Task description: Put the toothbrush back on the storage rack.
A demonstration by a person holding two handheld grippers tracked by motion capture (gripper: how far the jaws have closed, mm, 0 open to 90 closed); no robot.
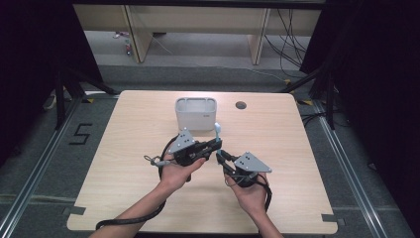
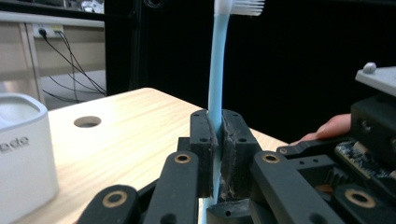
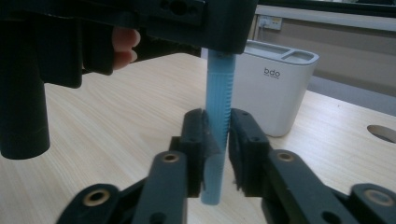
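Note:
A light blue toothbrush [image 1: 218,130] stands upright above the table, bristles at the top [image 2: 217,70]. My left gripper [image 1: 216,144] comes in from the left and is shut on its handle, the pads [image 2: 233,144] pressed flat against both sides [image 2: 219,126]. My right gripper [image 1: 221,155] reaches in from the right, lower on the handle [image 3: 218,102]. Its jaws stand around the handle's bottom end with a thin gap on one side, so it is open [image 3: 216,128]. The left gripper [image 3: 219,32] hangs just above it.
A white two-compartment holder [image 1: 196,113] stands just behind the grippers, at the table's back middle [image 3: 275,88] [image 2: 23,149]. A round cable hole [image 1: 240,105] lies to its right. Both gripper cables trail toward the near edge of the wooden table [image 1: 124,148].

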